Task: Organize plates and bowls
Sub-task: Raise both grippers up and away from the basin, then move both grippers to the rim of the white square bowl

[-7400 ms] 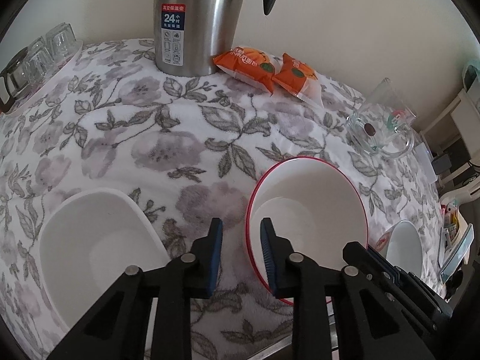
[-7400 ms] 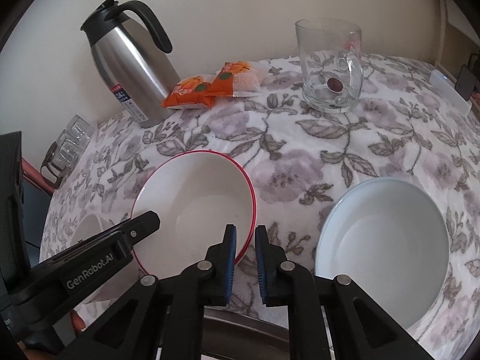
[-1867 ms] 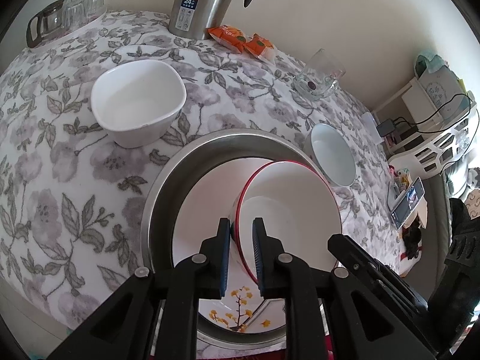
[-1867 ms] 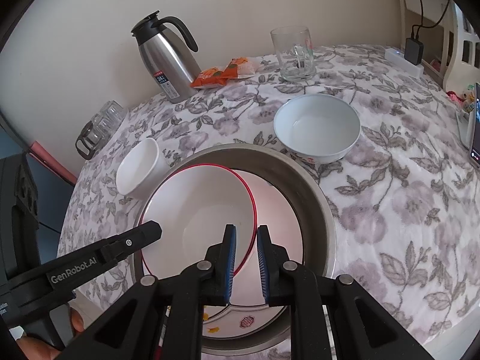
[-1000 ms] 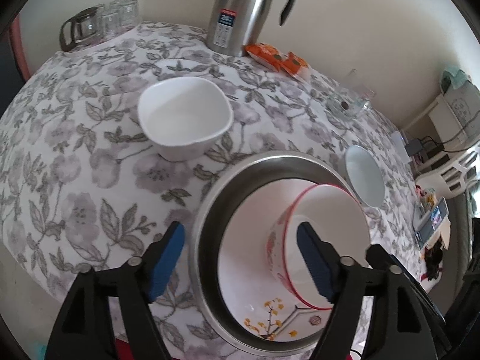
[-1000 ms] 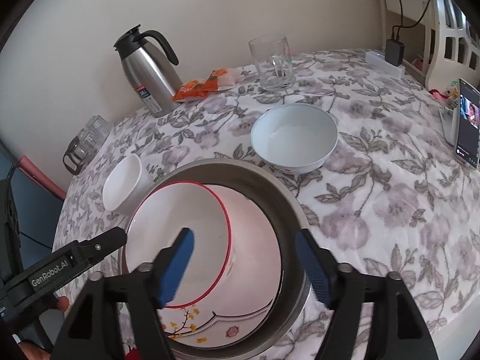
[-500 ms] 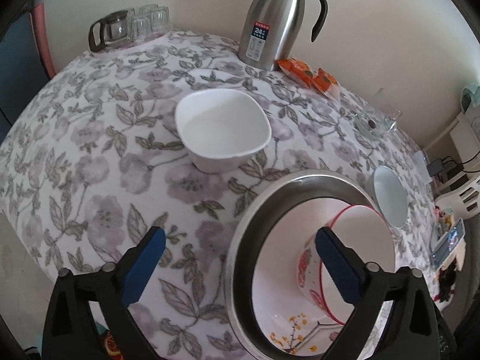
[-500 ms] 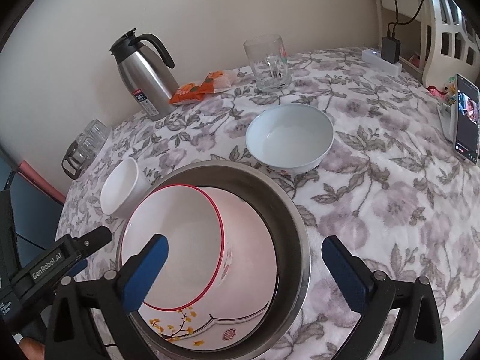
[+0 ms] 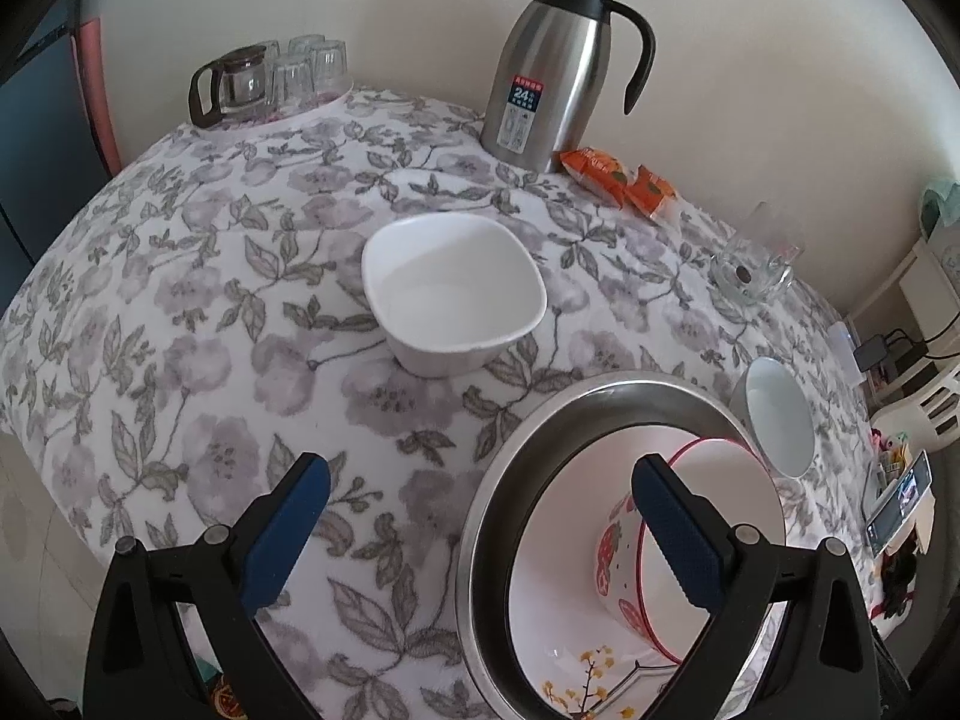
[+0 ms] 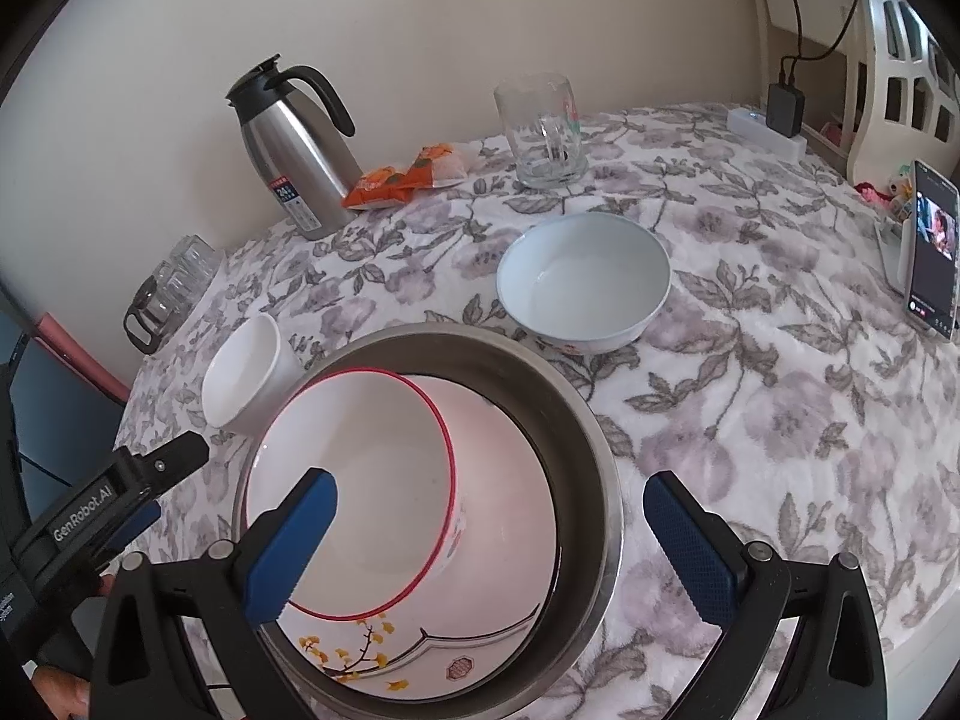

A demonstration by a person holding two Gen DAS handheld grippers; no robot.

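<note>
Floral tablecloth (image 9: pixel 198 324): thermos (image 9: pixel 555 63), snack packets (image 9: pixel 618 180), glass mug (image 10: pixel 543 132).

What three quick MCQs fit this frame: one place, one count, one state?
1. Where is the red-rimmed bowl?
A. on the cloth
B. in the steel basin
C. beside the kettle

2. How many bowls stand outside the basin?
A. one
B. two
C. four

3. How are the grippers?
A. both open
B. both shut
C. left shut only

Key:
1 B, it lies tilted inside the basin.
2 B, the square bowl and round bowl.
3 A, left gripper and right gripper are spread wide and empty.
</note>
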